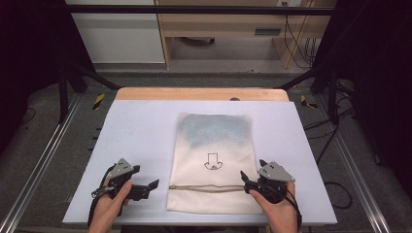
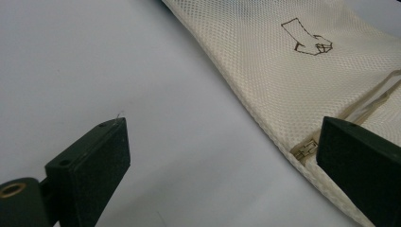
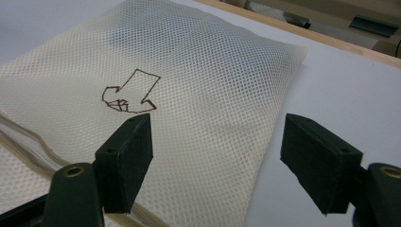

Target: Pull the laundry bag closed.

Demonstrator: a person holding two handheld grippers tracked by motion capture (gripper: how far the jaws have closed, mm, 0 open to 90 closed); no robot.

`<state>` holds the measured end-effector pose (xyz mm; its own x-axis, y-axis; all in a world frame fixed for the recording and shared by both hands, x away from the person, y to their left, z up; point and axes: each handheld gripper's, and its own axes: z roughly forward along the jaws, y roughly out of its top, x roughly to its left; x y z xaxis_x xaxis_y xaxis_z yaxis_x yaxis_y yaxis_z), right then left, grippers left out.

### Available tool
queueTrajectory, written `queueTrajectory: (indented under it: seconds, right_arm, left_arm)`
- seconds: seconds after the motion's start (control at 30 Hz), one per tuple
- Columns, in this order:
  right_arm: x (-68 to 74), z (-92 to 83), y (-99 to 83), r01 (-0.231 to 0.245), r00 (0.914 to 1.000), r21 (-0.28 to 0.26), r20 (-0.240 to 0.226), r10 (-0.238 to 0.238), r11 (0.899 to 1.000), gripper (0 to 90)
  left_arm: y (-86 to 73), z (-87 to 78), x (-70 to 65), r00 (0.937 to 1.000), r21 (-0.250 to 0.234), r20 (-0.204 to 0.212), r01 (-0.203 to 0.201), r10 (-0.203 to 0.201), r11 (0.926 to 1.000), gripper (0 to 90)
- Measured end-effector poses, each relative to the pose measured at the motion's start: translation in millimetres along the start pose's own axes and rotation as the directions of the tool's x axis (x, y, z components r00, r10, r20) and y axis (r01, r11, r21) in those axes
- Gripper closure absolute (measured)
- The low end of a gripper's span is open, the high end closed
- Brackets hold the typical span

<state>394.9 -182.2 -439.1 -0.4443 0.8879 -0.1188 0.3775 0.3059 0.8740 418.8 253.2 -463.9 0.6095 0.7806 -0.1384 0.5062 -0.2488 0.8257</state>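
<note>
cream mesh laundry bag [image 1: 212, 162] lying flat on a pale grey-blue table mat [image 1: 141, 136], its near end toward the person; a zipper [image 1: 206, 188] runs across the bag close to that end, and a small brown printed mark [image 1: 212, 162] sits at the middle; a bluish shadow shows through the mesh toward the 12 o'clock end.

left gripper [image 1: 148, 188] — held at 9 o'clock of the zipper, just beside the bag's edge, jaws apart and clamped on nothing; in the left gripper view its right jaw stands in front of the zipper's end [image 2: 305, 150], apart from it or touching i cannot tell; right gripper [image 1: 245, 180] at 3 o'clock of the zipper, jaws likewise apart, straddling the bag's right edge [image 3: 272, 127] without a grip.

likely faults, as a judgement: the mesh is thin and limp, so a jaw closing on one layer may lift the whole bag instead of parting it; a pinch that misses the small zipper pull would catch cloth and bunch the bag toward the centre; with one side unanchored, a pull along the zipper would drag the bag across the smooth mat rather than run the slider.

surroundings — the mat covers a wooden tabletop [image 1: 201, 93] whose edge shows at 12 o'clock; metal rails [image 1: 36, 170] flank the table; beyond it a grey floor, light wooden furniture [image 1: 218, 24] and loose cables [image 1: 299, 43] at 1 o'clock; dark drapes on both sides.
</note>
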Motion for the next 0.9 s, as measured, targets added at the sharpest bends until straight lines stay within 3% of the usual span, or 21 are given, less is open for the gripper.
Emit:
queueTrajectory:
  seconds: [0.1,0.17,0.23,0.27,0.3,0.33,0.37,0.43,0.53,0.57,0.6,0.63,0.67,0.7,0.77,0.83,0.87,0.9]
  right_arm:
    - [2.5,-0.6,4.5,0.009,1.0,0.001,-0.004,-0.009,1.0,25.2]
    - [7.0,0.8,11.5,0.033,0.9993,0.019,-0.015,-0.033,0.999,21.4]
    - [10.5,1.8,15.6,0.052,0.9984,0.028,-0.024,-0.052,0.998,21.8]
    - [14.9,2.8,19.4,0.077,0.9965,0.032,-0.035,-0.076,0.996,23.0]
    - [25.9,6.1,28.3,0.117,0.9901,0.044,-0.083,-0.113,0.992,23.1]
    - [25.9,6.1,28.3,0.117,0.9901,0.044,-0.083,-0.113,0.992,23.1]
    - [38.1,10.0,35.7,0.153,0.9807,0.047,-0.13,-0.146,0.987,25.0]
    - [43.1,11.7,38.4,0.165,0.9772,0.056,-0.145,-0.156,0.985,27.0]
    - [63.5,20.2,47.0,0.239,0.9517,0.079,-0.217,-0.217,0.968,33.3]
    - [72.7,24.3,50.0,0.271,0.9356,0.084,-0.257,-0.242,0.959,36.8]
    - [72.7,24.3,50.0,0.271,0.9356,0.084,-0.257,-0.242,0.959,36.8]
    - [82.1,28.6,53.3,0.299,0.9186,0.089,-0.296,-0.261,0.95,40.0]
    - [82.1,28.6,53.3,0.299,0.9186,0.089,-0.296,-0.261,0.95,40.0]
    - [84.8,30.1,54.4,0.308,0.9131,0.088,-0.308,-0.268,0.947,41.4]
    - [93.5,35.2,59.9,0.348,0.8888,0.092,-0.349,-0.297,0.933,45.9]
    - [98.1,37.5,64.1,0.366,0.8724,0.082,-0.377,-0.312,0.927,50.0]
    - [98.1,37.5,64.1,0.366,0.8724,0.082,-0.377,-0.312,0.927,50.0]
    - [102.8,40.4,67.6,0.383,0.8539,0.074,-0.409,-0.322,0.921,54.4]
  left_arm:
    - [-0.4,-1.4,-0.2,0.9999,-0.01,-0.012,0.0,0.0,1.0,4.3]
    - [0.6,-4.6,0.0,0.9999,0.013,0.013,0.002,-0.002,0.9999,4.3]
    - [0.6,-5.7,0.0,0.9999,0.025,0.012,-0.003,0.003,0.9997,4.4]
    - [0.2,-6.8,0.6,0.9999,0.036,0.008,-0.01,0.01,0.9993,4.5]
    - [-0.7,-8.3,2.2,0.9999,0.042,0.014,0.006,-0.006,0.9991,4.9]
    - [-0.7,-8.3,2.2,0.9999,0.042,0.014,0.006,-0.006,0.9991,4.9]
    - [-1.6,-10.6,3.8,0.9998,0.047,0.006,0.018,-0.018,0.9987,4.9]
    - [-1.9,-11.7,4.0,0.9999,0.046,-0.006,0.017,-0.016,0.9988,5.0]
    - [-1.4,-14.7,4.6,0.9996,0.041,-0.026,0.007,-0.006,0.9991,2.8]
    - [-1.4,-15.3,4.9,0.9996,0.041,-0.028,0.003,-0.002,0.9992,2.8]
    - [-1.6,-15.8,5.2,0.9995,0.04,-0.032,0.004,-0.003,0.9992,2.8]
    - [-1.8,-16.7,5.9,0.9993,0.029,-0.034,0.016,-0.015,0.9994,2.8]
    - [-1.8,-16.7,5.9,0.9993,0.029,-0.034,0.016,-0.015,0.9994,2.8]
    - [-1.9,-17.0,6.3,0.9991,0.027,-0.037,0.022,-0.021,0.9994,2.8]
    - [-1.2,-15.4,7.5,0.9986,0.016,-0.039,0.037,-0.036,0.9992,3.1]
    - [-0.3,-14.6,8.2,0.9984,0.009,-0.043,0.037,-0.037,0.9993,3.5]
    - [-0.3,-14.6,8.2,0.9984,0.009,-0.043,0.037,-0.037,0.9993,3.6]
    - [0.2,-14.1,8.2,0.9985,0.007,-0.04,0.038,-0.038,0.9992,3.6]
